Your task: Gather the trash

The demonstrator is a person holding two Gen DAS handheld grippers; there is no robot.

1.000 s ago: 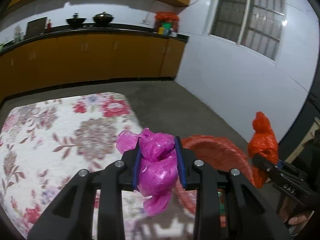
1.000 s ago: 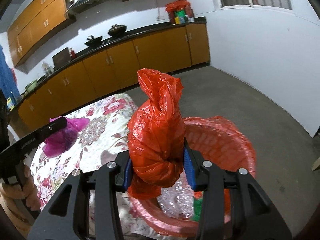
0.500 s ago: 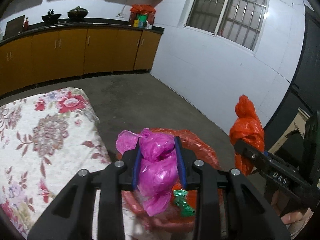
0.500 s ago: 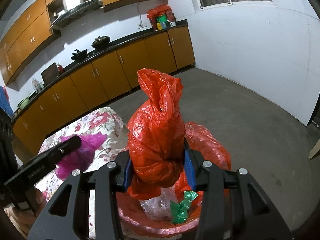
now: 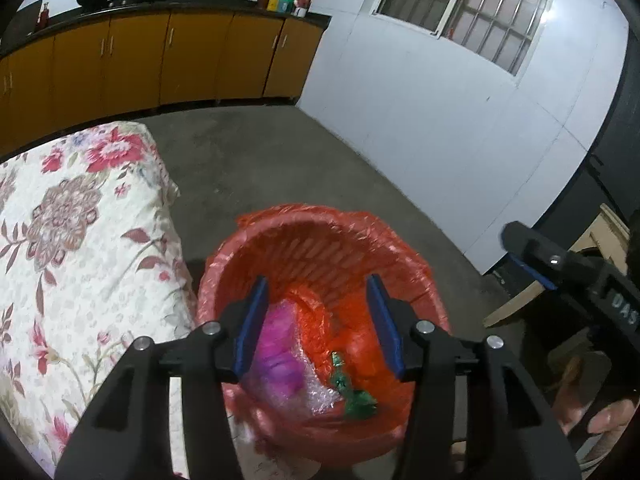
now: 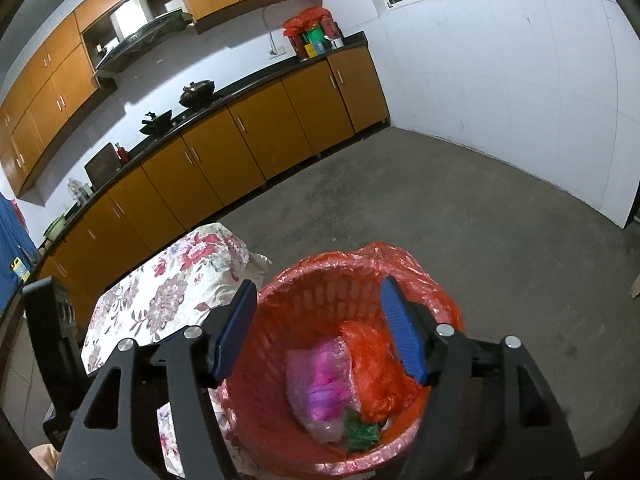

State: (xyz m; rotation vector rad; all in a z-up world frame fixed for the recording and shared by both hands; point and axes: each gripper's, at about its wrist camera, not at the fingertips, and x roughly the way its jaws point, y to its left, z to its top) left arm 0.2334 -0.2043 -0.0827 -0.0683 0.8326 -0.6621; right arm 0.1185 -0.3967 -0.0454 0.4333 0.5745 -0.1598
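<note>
Two hand-held grippers hang over the same red bin (image 5: 320,248), and both are letting go. The bin is a slatted basket lined with a thin red bag whose edge is folded over the rim; it stands on the floor (image 5: 256,160), pushed up against the corner of a flowered bed (image 5: 72,248). That spot makes sense to me: anything picked off the bed only has to be carried past the edge and dropped.

Inside lie a pink bag (image 6: 324,388), a red bag (image 6: 376,364), a green wrapper (image 6: 360,432) and some clear crumpled plastic. The pink and red bags look blurred — they may be just landing, though I cannot be sure.

Left hand-held gripper (image 5: 318,320): its blue pads (image 5: 250,326) stand well apart and are opening wider, tilted down into the bin. Nothing is pinched between them; the pink bag (image 5: 278,354) shows in the gap but lies lower, in the bin, touching neither pad.

Right hand-held gripper (image 6: 318,328): the same — pads wide apart and widening, empty, with the red bag below the right-hand pad and free of it. From the left camera it shows as a black finger at the right edge, beside the bin.

Both pieces of trash, then, are in the bin, and each gripper sits above the rim rather than in it.
</note>
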